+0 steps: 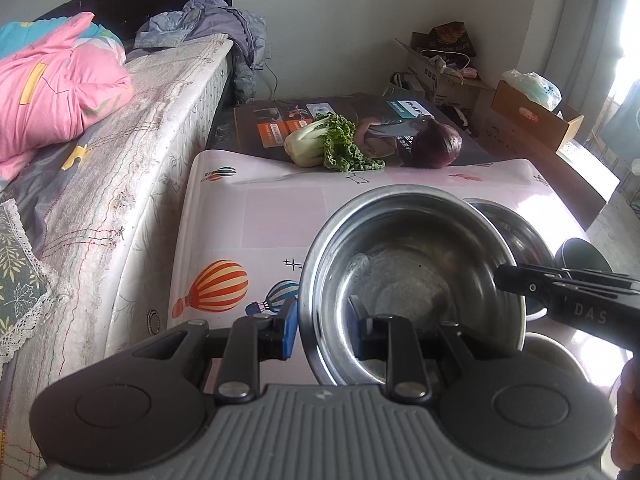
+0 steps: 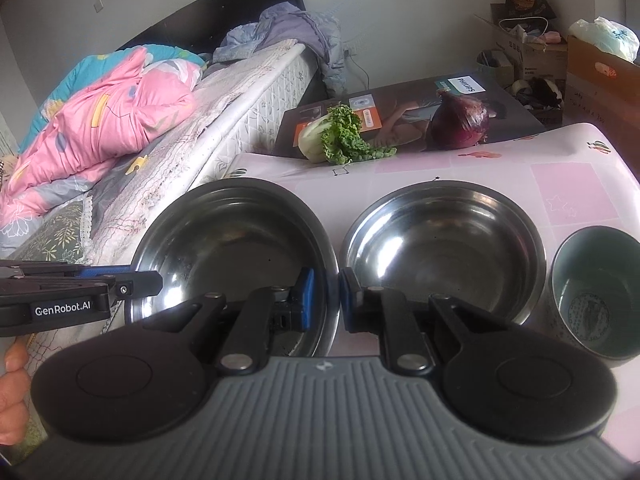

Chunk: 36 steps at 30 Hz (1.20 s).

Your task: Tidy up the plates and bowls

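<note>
Both grippers are clamped on the same steel bowl (image 1: 412, 280), one on each side of its rim.

Hidden or cut off:
- Left wrist view: the near rim of the held bowl is cut off behind the left gripper (image 1: 324, 330) body. One finger sits outside the wall, the other inside.
- The second steel bowl (image 2: 444, 248) is mostly covered by the held one in the left view; only a sliver of its rim shows to the right. The right wrist view shows it whole, resting on the table (image 2: 560, 184).
- The green cup (image 2: 596, 296) is clipped at the right edge of the right view; in the left view only its dark top shows behind the right gripper's finger.
- Something round and metallic sits below the held bowl in the left view; can't make out what it is.
- A person's hand shows only as a strip at the frame edges.

Grip state:
- Left gripper: narrow gap, pads pinching the bowl's wall.
- Right gripper (image 2: 326, 296): pads nearly together, thin rim squeezed between them.

Orientation: the held bowl is mouth-up, slightly tilted, with no long axis since it's round. It hangs clear of the table, just beside the resting bowl, and partly over the gap towards the bed (image 2: 132, 184).

A bok choy (image 2: 336, 136) and a red onion (image 2: 460, 122) lie at the far table edge, well apart from the bowls.
</note>
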### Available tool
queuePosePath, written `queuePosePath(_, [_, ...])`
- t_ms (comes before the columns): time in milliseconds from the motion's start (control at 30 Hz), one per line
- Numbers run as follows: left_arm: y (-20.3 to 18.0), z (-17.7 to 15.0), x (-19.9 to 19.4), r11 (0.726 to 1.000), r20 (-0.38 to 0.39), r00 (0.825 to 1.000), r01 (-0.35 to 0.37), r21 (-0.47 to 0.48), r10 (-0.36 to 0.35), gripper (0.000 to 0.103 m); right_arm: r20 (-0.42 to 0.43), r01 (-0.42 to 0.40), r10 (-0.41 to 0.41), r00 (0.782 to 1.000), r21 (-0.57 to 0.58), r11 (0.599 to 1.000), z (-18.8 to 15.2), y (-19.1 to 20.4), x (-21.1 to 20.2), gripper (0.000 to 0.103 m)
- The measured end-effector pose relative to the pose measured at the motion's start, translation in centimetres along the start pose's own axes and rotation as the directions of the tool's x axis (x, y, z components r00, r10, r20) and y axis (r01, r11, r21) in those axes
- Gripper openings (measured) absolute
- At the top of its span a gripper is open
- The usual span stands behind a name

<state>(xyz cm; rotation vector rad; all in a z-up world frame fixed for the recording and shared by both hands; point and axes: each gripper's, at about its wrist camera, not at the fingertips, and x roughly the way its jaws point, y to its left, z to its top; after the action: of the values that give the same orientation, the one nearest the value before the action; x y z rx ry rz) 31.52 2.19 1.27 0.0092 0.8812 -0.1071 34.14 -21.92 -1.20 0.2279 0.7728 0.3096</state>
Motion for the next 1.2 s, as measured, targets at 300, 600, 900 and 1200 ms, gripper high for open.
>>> queuePosePath(300, [-4.8, 1.3, 1.6, 0.997, -0.005, 0.999, 0.036, 0.070, -0.036, 0.027, 0.034, 0.047, -0.050, 0.998, 0.085, 0.995, -0.5, -4.6, -2.2, 0.013])
queuePosePath(600, [-9.1, 3.5, 5.4, 0.991, -0.046, 0.996, 0.087, 0.106, -0.083, 0.027, 0.038, 0.111, -0.118, 0.992, 0.147, 0.983, 1.1, -10.1, -2.7, 0.015])
queuePosePath(900, [-11.8, 5.2, 9.4, 0.988, -0.087, 0.993, 0.087, 0.131, -0.076, 0.028, 0.000, 0.171, -0.174, 0.985, 0.163, 0.972, 3.1, -13.6, 0.0, 0.015])
queuePosePath(1200, [-11.9, 5.1, 11.1, 0.987, -0.112, 0.992, 0.077, 0.138, -0.062, 0.029, -0.034, 0.183, -0.179, 0.983, 0.150, 0.972, 3.2, -14.1, 2.7, 0.016])
